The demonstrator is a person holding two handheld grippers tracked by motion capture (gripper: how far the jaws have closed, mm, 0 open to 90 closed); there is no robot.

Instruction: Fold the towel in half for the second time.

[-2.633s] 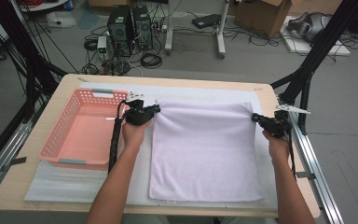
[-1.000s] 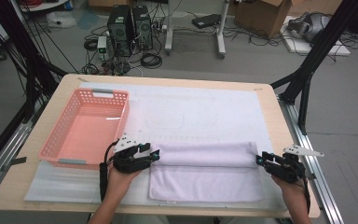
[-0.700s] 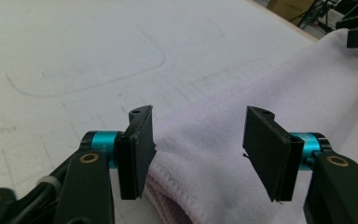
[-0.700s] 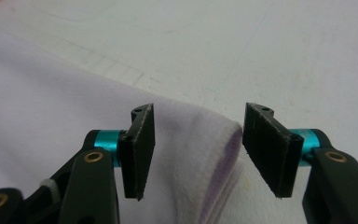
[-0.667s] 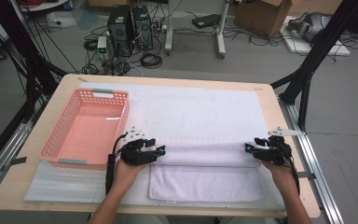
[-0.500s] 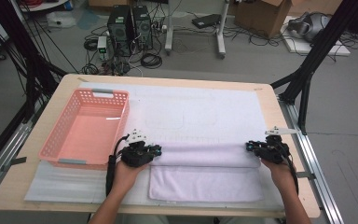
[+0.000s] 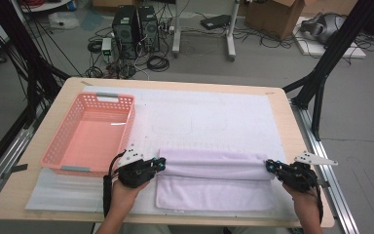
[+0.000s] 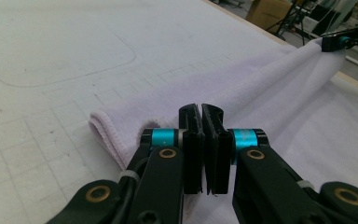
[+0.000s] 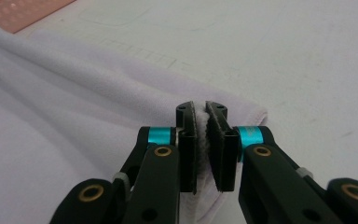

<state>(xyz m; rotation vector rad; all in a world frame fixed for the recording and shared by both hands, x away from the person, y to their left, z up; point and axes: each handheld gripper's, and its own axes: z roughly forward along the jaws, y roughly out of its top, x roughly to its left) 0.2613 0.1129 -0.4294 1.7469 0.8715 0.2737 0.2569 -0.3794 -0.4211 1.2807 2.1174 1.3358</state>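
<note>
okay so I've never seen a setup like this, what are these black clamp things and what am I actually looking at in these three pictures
These are hand-held tools, not a robot: a person holds a two-fingered gripper in each hand. The high view looks down on the table from above the person. The left gripper is at one end of a folded pale lilac towel, the right gripper at the other. A pink basket stands to the left on a white mat. The other two pictures come from cameras riding on each gripper, looking along its black fingers. In the right gripper view, towel fabric is pinched between the shut fingers. The left gripper is shut at the towel's fold too; cloth between its fingers is harder to see.
</note>
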